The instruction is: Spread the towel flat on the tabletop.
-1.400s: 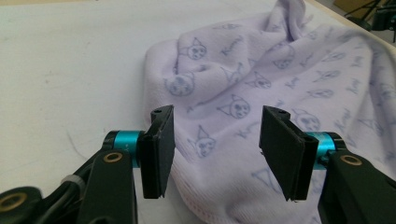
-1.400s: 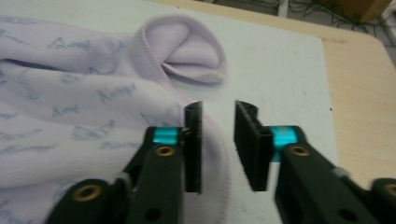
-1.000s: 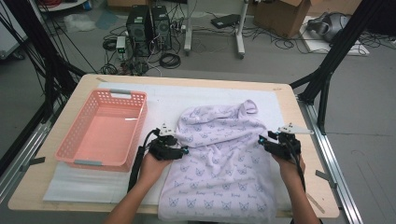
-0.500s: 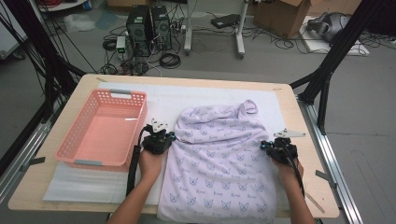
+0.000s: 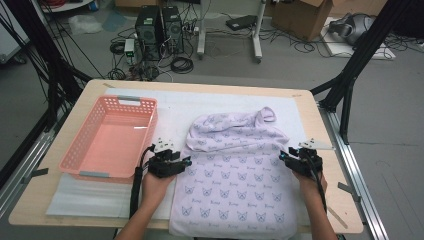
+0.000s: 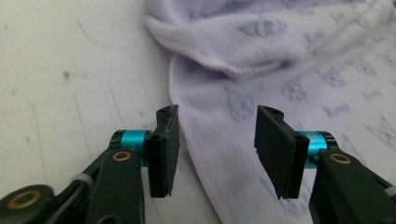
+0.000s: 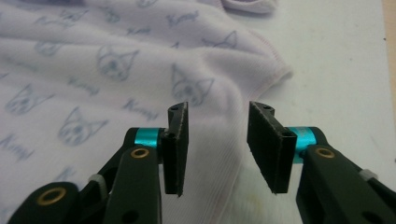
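The left gripper [image 6: 212, 140] and right gripper [image 7: 217, 140], their jaws just reopened and empty, straddle opposite side edges of the lilac cloth [image 5: 235, 170].

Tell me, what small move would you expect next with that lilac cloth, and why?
Probably both grippers close on the cloth's side edges. The left gripper and right gripper have just been opening, each standing open over an edge of the lilac cloth with nothing pinched, so a fresh grip looks needed before folding it.
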`<state>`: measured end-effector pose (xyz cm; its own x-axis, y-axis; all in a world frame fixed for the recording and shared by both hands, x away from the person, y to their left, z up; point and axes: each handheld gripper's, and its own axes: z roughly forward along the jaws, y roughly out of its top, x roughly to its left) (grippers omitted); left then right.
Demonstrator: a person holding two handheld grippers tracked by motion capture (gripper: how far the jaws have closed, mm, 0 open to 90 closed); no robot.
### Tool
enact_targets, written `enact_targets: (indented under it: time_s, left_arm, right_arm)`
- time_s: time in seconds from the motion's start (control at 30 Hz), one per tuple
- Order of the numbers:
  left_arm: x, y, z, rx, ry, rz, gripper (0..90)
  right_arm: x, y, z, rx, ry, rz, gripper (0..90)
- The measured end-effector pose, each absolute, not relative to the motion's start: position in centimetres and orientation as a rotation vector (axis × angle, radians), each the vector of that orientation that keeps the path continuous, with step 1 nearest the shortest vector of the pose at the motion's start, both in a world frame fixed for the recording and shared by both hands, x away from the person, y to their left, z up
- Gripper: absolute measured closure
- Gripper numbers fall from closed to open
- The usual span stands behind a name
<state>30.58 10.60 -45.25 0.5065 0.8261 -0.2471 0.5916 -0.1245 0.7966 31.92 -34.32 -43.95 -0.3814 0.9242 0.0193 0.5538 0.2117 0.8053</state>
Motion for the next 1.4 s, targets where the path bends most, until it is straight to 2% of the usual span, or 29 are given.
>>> enact_targets:
  time_s: [0.17, 0.37, 0.5, 0.57, 0.63, 0.67, 0.7, 0.8, 0.83, 1.4]
  left_arm:
    - [27.7, 10.9, -45.3, 1.85, 1.158, 0.272, 46.2]
    - [24.9, 10.8, -45.4, 1.85, 1.146, 0.263, 47.8]
    - [23.1, 10.5, -45.7, 1.853, 1.117, 0.303, 59.2]
    - [22.2, 10.3, -45.8, 1.87, 1.115, 0.376, 72.9]
    - [21.6, 10.4, -45.8, 1.868, 1.133, 0.366, 85.0]
    - [21.4, 10.4, -45.7, 1.87, 1.133, 0.366, 86.0]
    - [21.0, 10.4, -45.7, 1.872, 1.131, 0.374, 86.3]
    - [20.2, 10.8, -45.7, 1.864, 1.135, 0.357, 86.5]
    - [19.9, 11.0, -45.8, 1.853, 1.14, 0.348, 86.6]
    - [16.2, 12.8, -45.6, 1.855, 1.102, 0.269, 85.9]
  right_arm:
    - [28.6, -34.4, -44.3, 1.327, 2.069, 1.011, 50.2]
    - [24.5, -35.1, -44.5, 1.296, 2.126, 1.023, 49.2]
    - [22.5, -35.4, -44.6, 1.274, 2.16, 1.029, 49.3]
    - [21.9, -35.4, -44.9, 1.268, 2.185, 1.03, 49.1]
    - [21.3, -35.3, -45.1, 1.269, 2.191, 1.043, 51.7]
    - [21.1, -35.3, -45.1, 1.265, 2.194, 1.047, 54.0]
    - [21.0, -35.3, -45.1, 1.261, 2.197, 1.043, 58.4]
    - [20.4, -35.2, -45.0, 1.238, 2.225, 1.059, 80.8]
    - [20.3, -35.2, -45.0, 1.236, 2.237, 1.069, 83.8]
    - [17.1, -36.7, -44.4, 1.242, 2.317, 1.091, 85.7]
